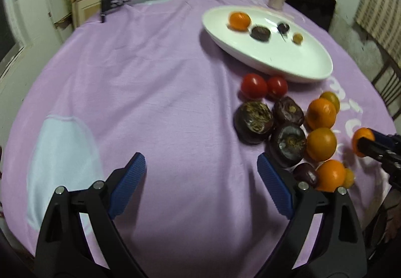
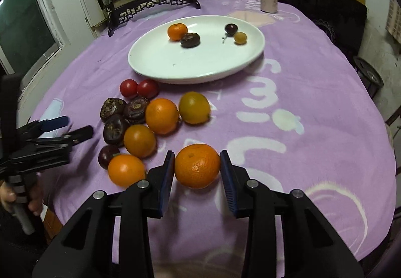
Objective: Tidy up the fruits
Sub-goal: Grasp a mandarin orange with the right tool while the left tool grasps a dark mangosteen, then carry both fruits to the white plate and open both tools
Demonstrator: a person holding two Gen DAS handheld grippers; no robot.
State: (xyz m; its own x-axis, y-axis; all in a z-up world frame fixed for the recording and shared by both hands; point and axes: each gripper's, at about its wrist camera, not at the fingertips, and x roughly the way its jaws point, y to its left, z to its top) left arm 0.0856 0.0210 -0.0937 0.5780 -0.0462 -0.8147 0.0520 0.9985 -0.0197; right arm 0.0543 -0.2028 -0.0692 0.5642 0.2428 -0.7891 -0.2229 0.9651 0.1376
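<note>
Right hand-held gripper [image 2: 197, 169] grips an orange [image 2: 197, 166] between its blue pads, low over the bench [image 2: 313, 92] at 6 o'clock from the plate [image 2: 160, 62]. Left hand-held gripper [image 1: 201, 169] hangs spread wide and empty — the fruit pile [image 1: 288, 125] lies at its 2 o'clock. Risk, as I judge it: the round skin could slip from the flat pads, or a low carry could knock the pile rolling.

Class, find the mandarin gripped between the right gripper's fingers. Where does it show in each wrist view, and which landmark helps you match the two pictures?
Left wrist view: the mandarin sits at the far right edge, half hidden by the right gripper.
Right wrist view: the fruit is low centre, between the blue pads.
Shared landmark: the white oval plate.
</note>
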